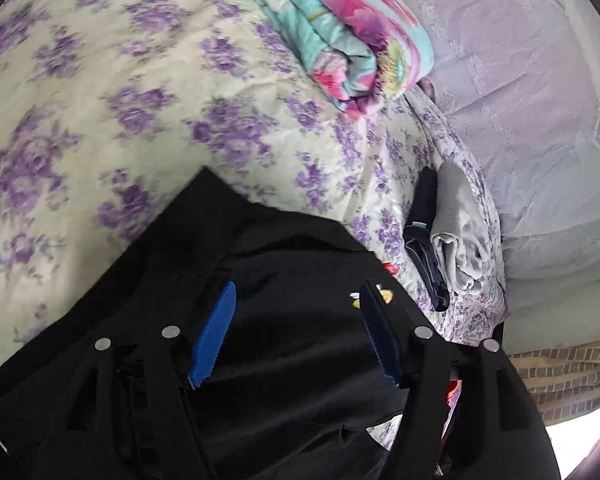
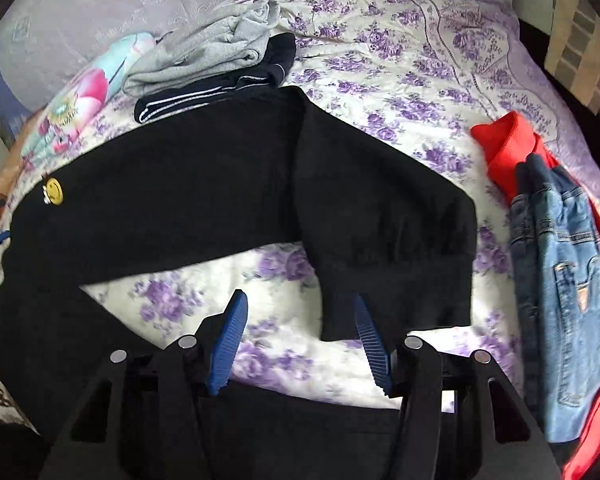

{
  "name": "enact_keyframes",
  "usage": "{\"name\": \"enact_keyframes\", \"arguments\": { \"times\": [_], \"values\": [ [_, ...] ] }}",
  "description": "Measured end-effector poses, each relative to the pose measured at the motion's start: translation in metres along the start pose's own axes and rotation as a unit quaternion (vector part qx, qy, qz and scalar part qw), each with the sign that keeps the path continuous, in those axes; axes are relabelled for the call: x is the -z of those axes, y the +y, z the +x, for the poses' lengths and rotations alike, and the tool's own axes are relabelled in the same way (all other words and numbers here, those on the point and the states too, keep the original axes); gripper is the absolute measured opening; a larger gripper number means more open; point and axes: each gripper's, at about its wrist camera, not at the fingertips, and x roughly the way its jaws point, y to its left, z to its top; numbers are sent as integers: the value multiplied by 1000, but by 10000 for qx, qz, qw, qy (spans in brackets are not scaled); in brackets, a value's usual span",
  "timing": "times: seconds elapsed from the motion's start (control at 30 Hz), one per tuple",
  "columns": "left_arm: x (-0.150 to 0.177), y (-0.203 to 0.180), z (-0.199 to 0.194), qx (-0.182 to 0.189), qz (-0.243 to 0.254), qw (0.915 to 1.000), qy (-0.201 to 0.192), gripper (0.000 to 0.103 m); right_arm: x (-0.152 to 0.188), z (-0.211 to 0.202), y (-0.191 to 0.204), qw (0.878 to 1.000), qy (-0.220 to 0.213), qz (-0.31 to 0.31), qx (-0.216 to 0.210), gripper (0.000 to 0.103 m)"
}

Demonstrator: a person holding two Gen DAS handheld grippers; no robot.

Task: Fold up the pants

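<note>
**Two open grippers, one half-folded pair of pants**

Both grippers stand with fingers wide and nothing between them. The black pants [image 2: 228, 184] lie spread on the floral quilt [image 2: 400, 80], long axis running left to right across the right wrist view, with a smiley badge [image 2: 54, 191] near the left end. One leg seems to be doubled back, its cuff end hanging down toward the right gripper [image 2: 300, 340]; the black-on-black folds are hard to read, so the exact layering is unclear.

That cuff lies just ahead of the right fingers, a little to their right, almost touching the right pad [image 2: 370, 344]. The right hand is thus the nearer one for that end. The left gripper [image 1: 296, 332] hovers over the other end of the pants [image 1: 260, 280], close above the cloth near the badge [image 1: 382, 298].

Around them: a grey garment [image 2: 204, 52] and a dark striped one [image 2: 220, 88] just beyond the far edge of the pants, a floral blanket [image 1: 340, 32] further off, jeans [image 2: 560, 280] and a red garment [image 2: 508, 148] to the right. The jeans lie near the cuff end and could crowd a fold carried that way; toward the left the quilt looks free.
</note>
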Motion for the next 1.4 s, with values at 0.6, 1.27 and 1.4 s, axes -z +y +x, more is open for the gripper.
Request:
{"name": "enact_keyframes", "arguments": {
  "times": [0.6,1.27,1.4],
  "values": [
    [23,55,-26,-264,-538,9981,-134,67,-38,-44,-61,9982,-260,400,-369,8],
    [-41,-6,27,-944,390,9947,-103,71,-139,-67,-108,9970,-368,224,-649,48],
    [-41,-7,35,-926,206,9954,-164,75,-105,-29,-29,9943,-171,-661,-820,55]
  ]
}}
